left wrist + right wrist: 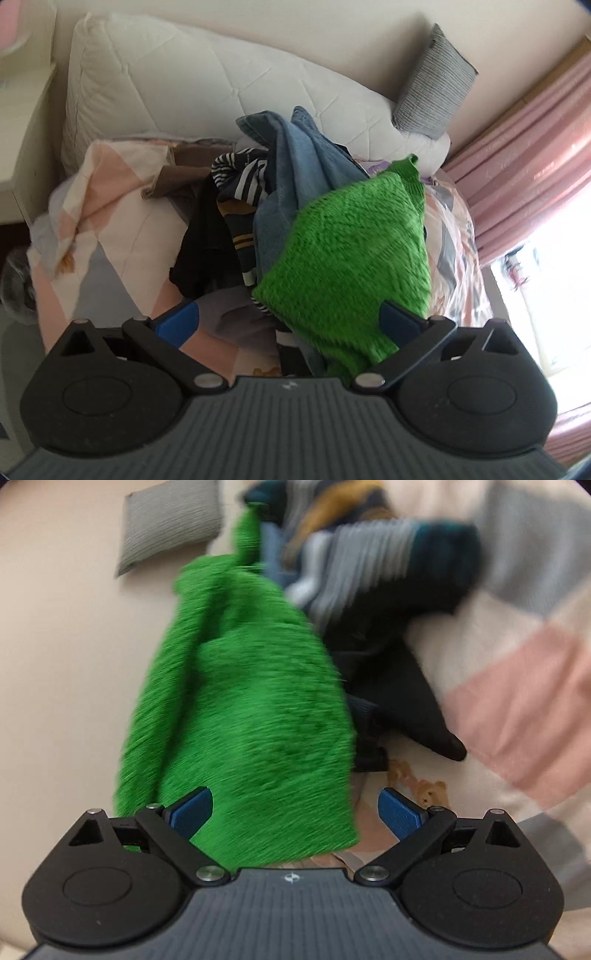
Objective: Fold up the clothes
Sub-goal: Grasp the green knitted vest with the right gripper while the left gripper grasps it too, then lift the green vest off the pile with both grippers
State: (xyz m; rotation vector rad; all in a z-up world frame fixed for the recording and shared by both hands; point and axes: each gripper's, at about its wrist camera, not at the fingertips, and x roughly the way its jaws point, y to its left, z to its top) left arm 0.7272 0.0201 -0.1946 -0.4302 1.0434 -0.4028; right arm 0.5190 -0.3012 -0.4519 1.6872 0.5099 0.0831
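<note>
The step in hand looks like picking one garment out of the pile to fold. A green sweater (351, 254) lies on top of a heap of clothes (243, 206) on the bed (110, 206), toward the edge by the pink curtain (524, 177), with a blue garment (303, 162) and a striped one (236, 173) beneath and beside it.

The left hand-held gripper (288, 323) is spread wide, its blue pads apart, with the sweater's lower part between and over the right pad; nothing is pinched. The right hand-held gripper (295, 808) is also spread, the sweater's hem (280, 830) lying between its pads in a blurred view.

The next move would call for closing on the hem or a corner, lifting the sweater free, and laying it flat on a bare part of the bed.

No readable writing shows; only a small emblem on each gripper body.
</note>
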